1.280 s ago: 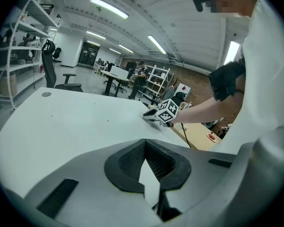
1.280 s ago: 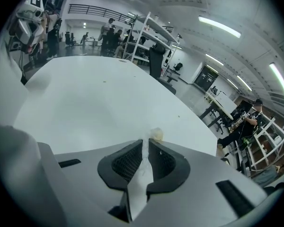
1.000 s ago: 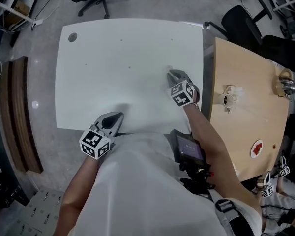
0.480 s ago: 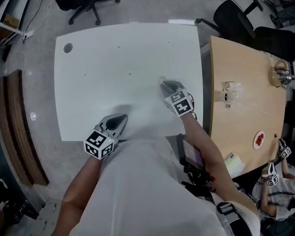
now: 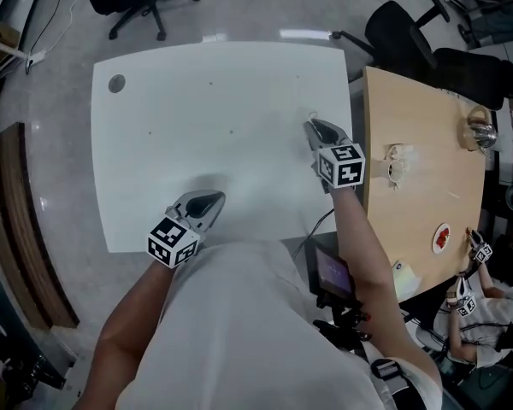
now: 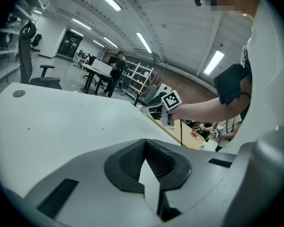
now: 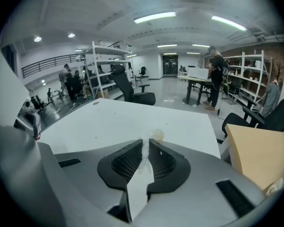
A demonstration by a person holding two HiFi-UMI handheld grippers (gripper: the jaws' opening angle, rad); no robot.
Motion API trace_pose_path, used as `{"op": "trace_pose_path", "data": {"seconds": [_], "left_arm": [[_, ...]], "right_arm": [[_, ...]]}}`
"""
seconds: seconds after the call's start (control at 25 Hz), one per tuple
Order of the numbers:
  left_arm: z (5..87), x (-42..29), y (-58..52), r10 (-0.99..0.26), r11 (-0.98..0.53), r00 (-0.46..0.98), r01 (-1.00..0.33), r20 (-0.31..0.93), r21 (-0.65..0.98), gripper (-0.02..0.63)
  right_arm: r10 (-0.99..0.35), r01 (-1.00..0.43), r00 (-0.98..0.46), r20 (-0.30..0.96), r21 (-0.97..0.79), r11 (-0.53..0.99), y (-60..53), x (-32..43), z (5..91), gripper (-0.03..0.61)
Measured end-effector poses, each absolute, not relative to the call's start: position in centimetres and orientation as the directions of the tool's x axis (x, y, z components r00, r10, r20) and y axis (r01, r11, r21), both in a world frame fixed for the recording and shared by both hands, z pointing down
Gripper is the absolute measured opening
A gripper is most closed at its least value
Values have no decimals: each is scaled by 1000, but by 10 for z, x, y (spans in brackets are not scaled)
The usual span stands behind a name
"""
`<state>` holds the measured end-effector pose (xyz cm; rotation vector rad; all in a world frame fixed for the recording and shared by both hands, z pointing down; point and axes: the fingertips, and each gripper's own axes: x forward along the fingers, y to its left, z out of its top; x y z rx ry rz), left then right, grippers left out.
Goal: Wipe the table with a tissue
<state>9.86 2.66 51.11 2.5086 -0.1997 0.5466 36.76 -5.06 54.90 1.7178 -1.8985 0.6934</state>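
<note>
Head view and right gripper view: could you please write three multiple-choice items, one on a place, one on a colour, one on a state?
1. Where are the right tongs?
A. over the floor
B. over the white table, near its right edge
C. on an office chair

2. What colour is the side table?
A. black
B. green
C. light wood

3. What state are the right tongs in?
A. shut on the tissue
B. wide open
C. shut on a cup

Key: B, the head view shows them over the white top; C, its top is pale wood; A, the tissue sits pinched between the jaws.
</note>
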Motion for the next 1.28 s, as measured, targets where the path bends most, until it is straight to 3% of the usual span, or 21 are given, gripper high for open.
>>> {"op": "trace_pose_path", "data": {"seconds": [0.24, 0.48, 1.28], "left_arm": [[514, 94, 20, -29, -814, 909, -263, 415, 517, 6], [525, 85, 11, -64, -783, 903, -310, 426, 540, 6], [540, 82, -7, -93, -739, 891, -360, 444, 569, 6]], "right_arm": [[-775, -992, -7, 632, -105, -77, -98, 400, 558, 48], [-733, -996, 38, 679, -32, -82, -134, 428, 582, 48], [-623, -918, 83, 778, 303, 255, -180, 435, 613, 46]]}}
